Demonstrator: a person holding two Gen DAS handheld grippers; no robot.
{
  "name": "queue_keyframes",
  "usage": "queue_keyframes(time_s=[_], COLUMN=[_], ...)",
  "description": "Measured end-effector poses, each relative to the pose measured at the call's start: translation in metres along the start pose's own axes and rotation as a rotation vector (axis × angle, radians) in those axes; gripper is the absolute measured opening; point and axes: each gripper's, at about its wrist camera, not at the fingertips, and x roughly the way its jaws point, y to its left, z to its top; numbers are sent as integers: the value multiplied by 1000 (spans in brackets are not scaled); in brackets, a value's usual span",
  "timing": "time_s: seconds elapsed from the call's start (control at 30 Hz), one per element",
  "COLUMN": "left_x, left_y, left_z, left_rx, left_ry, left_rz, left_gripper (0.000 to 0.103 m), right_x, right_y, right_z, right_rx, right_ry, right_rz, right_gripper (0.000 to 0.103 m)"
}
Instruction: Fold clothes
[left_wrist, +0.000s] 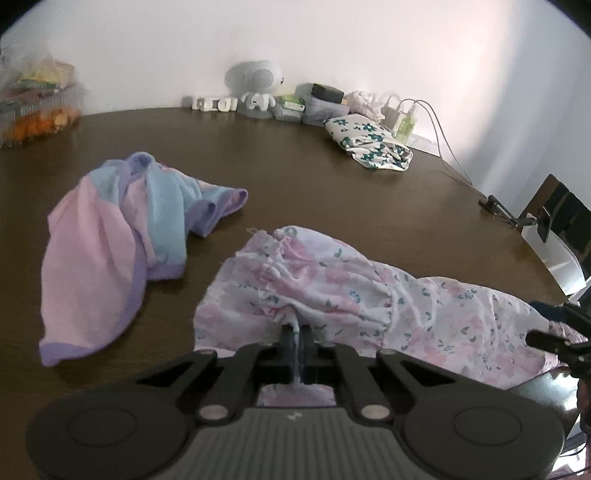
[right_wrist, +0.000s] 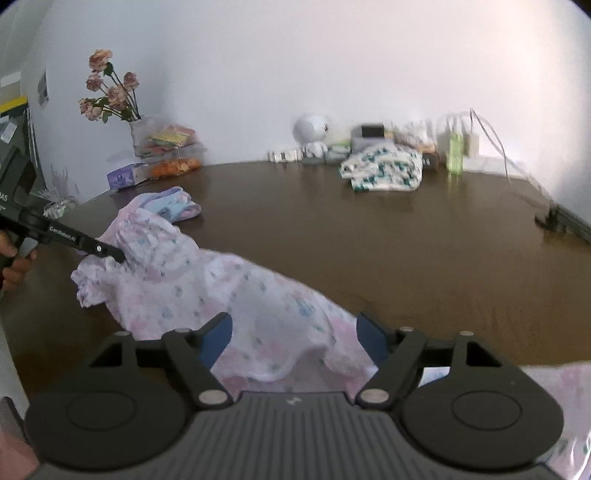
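A white garment with a pink floral print lies bunched across the near part of the brown table. My left gripper is shut on its gathered edge. In the right wrist view the same garment stretches from the left gripper's fingers down to my right gripper, which is open with the cloth lying between its blue pads. A pink, blue and purple garment lies crumpled to the left; it also shows in the right wrist view.
A folded white garment with green flowers sits at the back right. Along the wall stand a white toy robot, small boxes, chargers with cables and a snack container. A vase of flowers stands far left. A chair is at right.
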Motion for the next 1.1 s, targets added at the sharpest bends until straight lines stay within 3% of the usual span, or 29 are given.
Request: queue_keyframes(time_s=[0.17, 0.27, 0.33, 0.4, 0.47, 0.6, 0.73, 0.87, 0.97, 1.0, 1.03, 1.1], left_x=[-3, -2, -11, -30, -46, -59, -41, -30, -33, -36, -39, -42], left_y=[6, 12, 15, 10, 4, -10, -19, -20, -17, -16, -14, -9], left_z=[3, 3, 1, -4, -10, -24, -37, -40, -39, -39, -39, -38], left_rx=[12, -21, -42, 15, 82, 215, 289, 343, 354, 356, 355, 344], left_ry=[-25, -31, -47, -88, -107, -66, 1, 1, -22, -30, -34, -41], left_rz=[41, 35, -1, -36, -60, -68, -22, 14, -1, -8, -11, 0], left_gripper=[1, 8, 27, 57, 65, 66, 63, 48, 47, 47, 47, 49], right_x=[-1, -3, -6, -13, -20, -9, 29, 73, 98, 103, 107, 111], right_y=[-13, -16, -17, -15, -4, 48, 119, 175, 201, 205, 208, 212], right_z=[-14, -16, -15, -9, 2, 28, 42, 45, 48, 49, 50, 50], right_rx=[32, 35, 52, 68, 31, -180, -443, -623, -690, -690, -691, -706], right_ry=[28, 21, 11, -27, -62, -48, 10, 80, 116, 131, 146, 169], right_rz=[5, 17, 29, 64, 110, 221, 306, 289, 231, 217, 203, 186], right_gripper=[76, 77, 77, 77, 78, 78, 78, 74, 62, 51, 32, 10])
